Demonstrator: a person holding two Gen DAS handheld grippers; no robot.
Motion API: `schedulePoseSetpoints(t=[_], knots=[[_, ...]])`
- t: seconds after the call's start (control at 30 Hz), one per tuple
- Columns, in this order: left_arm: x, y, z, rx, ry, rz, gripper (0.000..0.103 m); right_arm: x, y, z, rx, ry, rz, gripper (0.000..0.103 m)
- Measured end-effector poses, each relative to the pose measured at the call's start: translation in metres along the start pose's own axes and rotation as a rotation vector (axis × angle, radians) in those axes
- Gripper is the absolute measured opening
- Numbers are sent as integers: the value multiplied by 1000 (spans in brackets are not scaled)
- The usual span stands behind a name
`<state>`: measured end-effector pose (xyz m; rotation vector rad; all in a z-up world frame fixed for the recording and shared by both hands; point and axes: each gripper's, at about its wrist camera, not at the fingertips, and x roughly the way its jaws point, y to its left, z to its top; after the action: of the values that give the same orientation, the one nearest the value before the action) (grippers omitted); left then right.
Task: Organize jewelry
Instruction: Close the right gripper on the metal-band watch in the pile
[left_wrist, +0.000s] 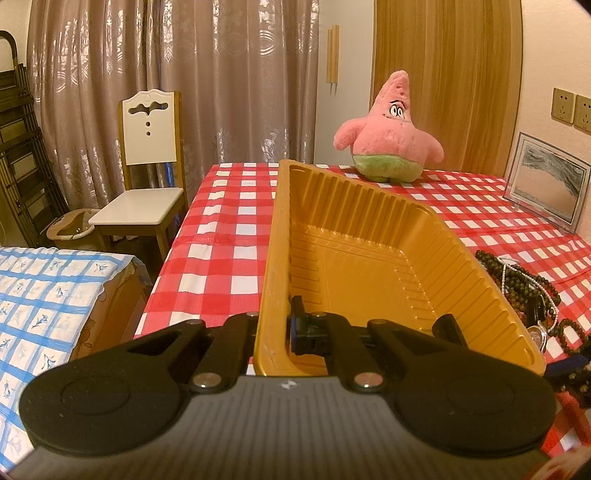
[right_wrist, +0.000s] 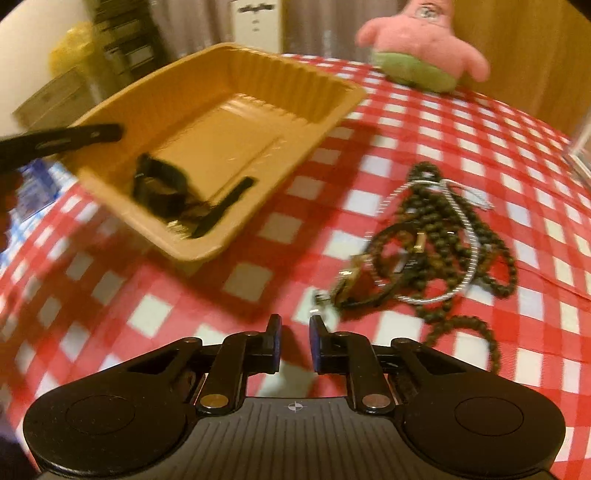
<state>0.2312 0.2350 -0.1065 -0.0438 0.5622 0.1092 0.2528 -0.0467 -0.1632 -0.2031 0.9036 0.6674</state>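
My left gripper (left_wrist: 275, 325) is shut on the near wall of a golden plastic tray (left_wrist: 369, 258) and holds it tilted above the red checked table (left_wrist: 221, 266). In the right wrist view the tray (right_wrist: 229, 122) is lifted at its left end, and a black watch (right_wrist: 162, 184) lies in its low near corner. A tangle of dark bead necklaces with a silver chain (right_wrist: 439, 236) lies on the cloth right of the tray; it also shows in the left wrist view (left_wrist: 524, 291). My right gripper (right_wrist: 293, 339) is open and empty, just short of the tangle.
A pink plush star toy (left_wrist: 391, 136) stands at the table's far edge. A framed picture (left_wrist: 546, 181) leans at the far right. A white chair (left_wrist: 147, 177) stands beyond the table's left side, and a blue patterned cloth (left_wrist: 44, 306) is at the left.
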Motion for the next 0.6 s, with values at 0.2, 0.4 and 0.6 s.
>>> schedulePoseSetpoints(t=[0.2,0.4,0.6], knots=[[1,-1,-1,1,0,-1,3,-11,-8,1,90,-36,-53,16],[1,-1,-2,0,2,-1,3,-17,-22,9,169,-75,-78,16],[1,-1,-2,0,2,-1,3,-12,-28,15,215,-78,-81,16]])
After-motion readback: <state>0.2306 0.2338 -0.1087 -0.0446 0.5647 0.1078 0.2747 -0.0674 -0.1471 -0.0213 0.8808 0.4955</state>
